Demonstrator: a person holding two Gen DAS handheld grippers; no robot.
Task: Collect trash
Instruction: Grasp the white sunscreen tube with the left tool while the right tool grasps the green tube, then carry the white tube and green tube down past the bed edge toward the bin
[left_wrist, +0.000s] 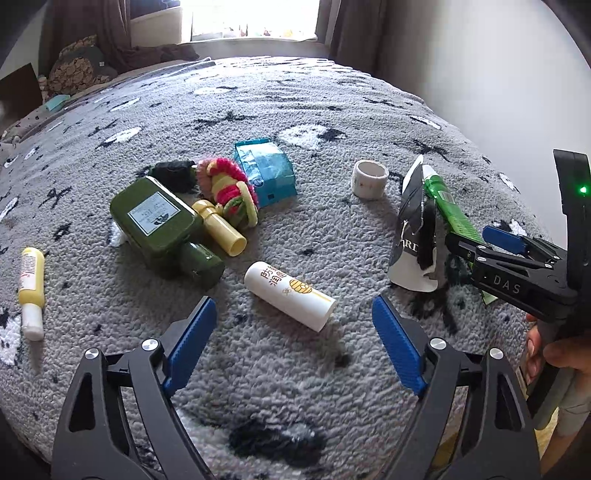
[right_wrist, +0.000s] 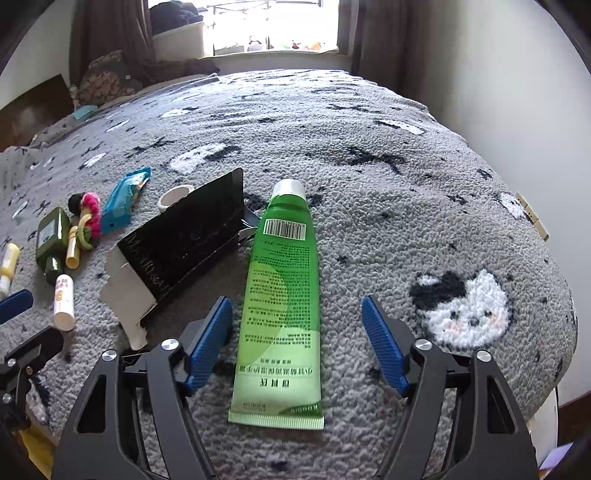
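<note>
A flattened green plastic tube (right_wrist: 282, 306) lies on the grey patterned bed blanket (right_wrist: 369, 155), between the spread blue pads of the right hand-held gripper (right_wrist: 297, 341). At ten o'clock, a torn black-and-white carton (right_wrist: 177, 251), seemingly empty, could snag. The left hand-held gripper (left_wrist: 293, 347) gapes before a white cylindrical stick (left_wrist: 290, 295), which may roll.

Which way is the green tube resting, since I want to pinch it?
Lying flat: the green tube rests lengthwise on the blanket, cap pointing away.
</note>
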